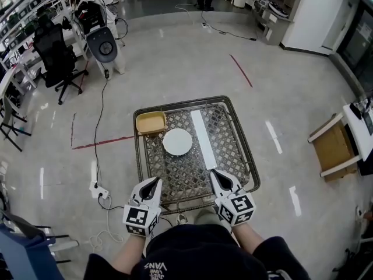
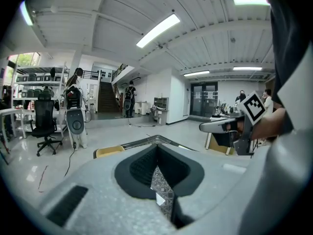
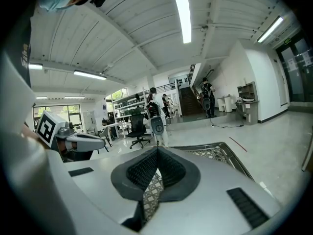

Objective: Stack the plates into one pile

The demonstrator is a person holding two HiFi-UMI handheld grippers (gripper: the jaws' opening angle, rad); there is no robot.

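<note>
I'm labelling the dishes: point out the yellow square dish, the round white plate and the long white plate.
yellow square dish (image 1: 151, 122), head view, its centre.
round white plate (image 1: 177, 141), head view, its centre.
long white plate (image 1: 204, 139), head view, mid-length.

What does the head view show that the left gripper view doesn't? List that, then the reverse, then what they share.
Head view only: the white round plate and the long white tray beside it, both seen whole on the table. Left gripper view only: the ceiling strip lights and a staircase at the back of the room. Both: the yellow plate at the table's far left corner, the black office chair, and the right hand-held gripper.
</note>
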